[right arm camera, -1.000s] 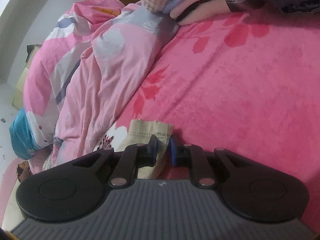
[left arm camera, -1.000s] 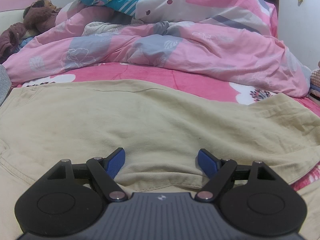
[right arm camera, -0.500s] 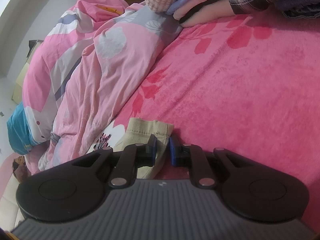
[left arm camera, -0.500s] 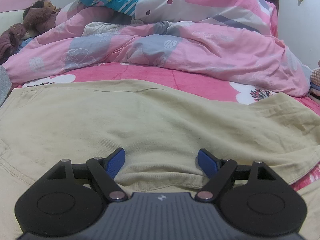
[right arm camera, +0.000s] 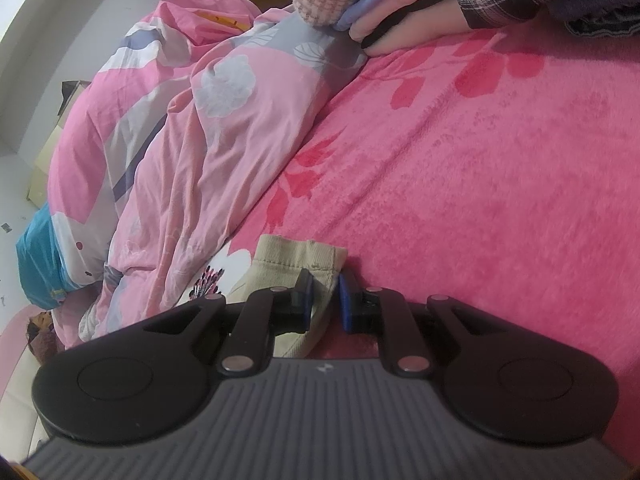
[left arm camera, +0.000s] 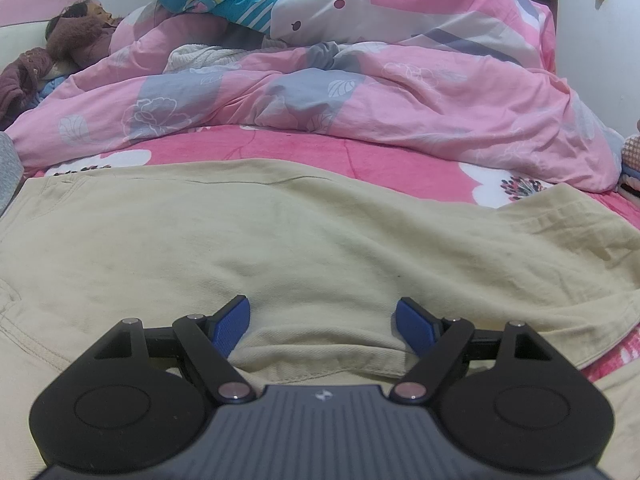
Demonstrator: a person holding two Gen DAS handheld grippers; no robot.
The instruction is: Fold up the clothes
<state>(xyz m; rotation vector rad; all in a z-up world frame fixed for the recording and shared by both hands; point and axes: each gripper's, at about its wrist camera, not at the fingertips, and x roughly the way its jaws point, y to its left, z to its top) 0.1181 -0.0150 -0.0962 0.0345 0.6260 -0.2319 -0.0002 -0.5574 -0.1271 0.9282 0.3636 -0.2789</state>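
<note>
A beige garment (left arm camera: 280, 240) lies spread flat across the pink bed cover (left arm camera: 256, 150), and fills most of the left wrist view. My left gripper (left arm camera: 324, 316) rests low over its near hem with the jaws wide apart. A hump of the beige cloth lies between the blue pads (left arm camera: 234, 320), which do not squeeze it. In the right wrist view my right gripper (right arm camera: 325, 298) is shut on a stitched end of the beige garment (right arm camera: 292, 254), which sticks out past the fingertips above the pink bed cover (right arm camera: 480, 160).
A crumpled pink and grey floral quilt (left arm camera: 400, 96) is heaped along the far side of the bed, also seen as the quilt (right arm camera: 180, 140) on the left. A stack of folded clothes (right arm camera: 400, 0) sits at the far end. A brown furry bundle (left arm camera: 76, 36) lies far left.
</note>
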